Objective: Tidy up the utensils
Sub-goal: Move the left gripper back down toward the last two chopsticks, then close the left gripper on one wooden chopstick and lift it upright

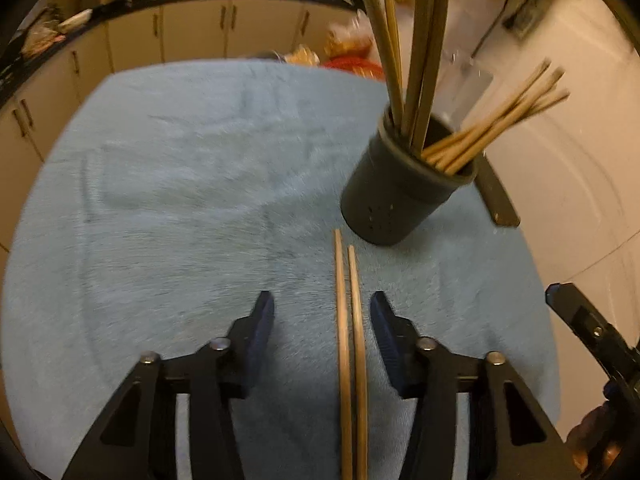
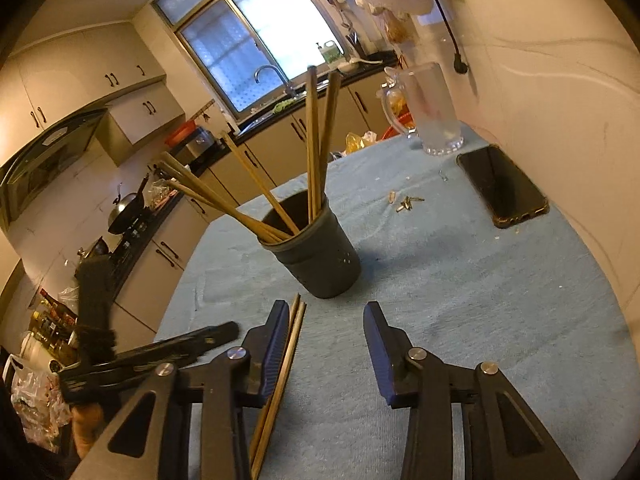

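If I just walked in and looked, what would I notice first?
Probably the dark round holder in the middle of the blue tablecloth, bristling with long wooden chopsticks that fan out. Next, the two loose wooden chopsticks lying flat on the cloth in front of it, between the open left gripper. A black phone lies near the wall.

bright frosted window (image 2: pixel 256 56), cream cabinets (image 2: pixel 132 92), pale wall (image 2: pixel 560 60), blue-clothed table (image 2: pixel 460 280)

Two black hand-held grippers with dark blue finger pads

The black-framed left gripper (image 1: pixel 322 320) and matching right gripper (image 2: pixel 326 332) share triangular cut-out linkage arms, round silver pivot bolts (image 1: pixel 425 344) and ribbed blue pads (image 2: pixel 276 344).
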Action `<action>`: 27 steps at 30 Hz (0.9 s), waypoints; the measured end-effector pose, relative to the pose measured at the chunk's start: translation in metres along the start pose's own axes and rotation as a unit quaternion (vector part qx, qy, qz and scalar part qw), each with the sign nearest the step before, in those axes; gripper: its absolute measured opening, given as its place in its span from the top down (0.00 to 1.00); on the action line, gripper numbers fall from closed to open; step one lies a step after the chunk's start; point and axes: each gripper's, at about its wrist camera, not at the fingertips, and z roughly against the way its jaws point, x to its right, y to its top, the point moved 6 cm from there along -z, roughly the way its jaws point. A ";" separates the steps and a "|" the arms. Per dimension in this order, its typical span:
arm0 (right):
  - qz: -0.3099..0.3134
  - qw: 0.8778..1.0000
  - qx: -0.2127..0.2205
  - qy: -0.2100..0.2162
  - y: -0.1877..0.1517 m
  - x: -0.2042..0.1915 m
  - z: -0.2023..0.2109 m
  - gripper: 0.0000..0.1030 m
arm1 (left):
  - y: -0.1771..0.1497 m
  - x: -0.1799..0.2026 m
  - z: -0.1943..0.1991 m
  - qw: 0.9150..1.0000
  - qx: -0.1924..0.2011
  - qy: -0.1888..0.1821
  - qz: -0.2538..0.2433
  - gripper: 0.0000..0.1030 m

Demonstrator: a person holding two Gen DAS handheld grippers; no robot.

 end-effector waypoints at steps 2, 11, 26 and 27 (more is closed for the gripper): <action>0.001 1.000 -0.006 -0.001 0.000 0.002 -0.007 0.60 | 0.001 0.005 -0.014 1.000 -0.015 0.008 -0.010 0.59; -0.007 1.000 -0.028 0.005 0.003 0.007 -0.035 0.62 | -0.006 0.014 -0.044 0.998 -0.045 0.014 -0.029 0.83; 0.029 0.986 -0.164 0.003 -0.022 -0.030 -0.112 0.62 | -0.036 -0.036 -0.013 0.996 -0.056 0.066 0.003 0.93; 0.039 0.985 -0.168 -0.003 -0.024 -0.036 -0.118 0.62 | -0.039 -0.040 -0.011 0.996 -0.055 0.063 0.013 0.93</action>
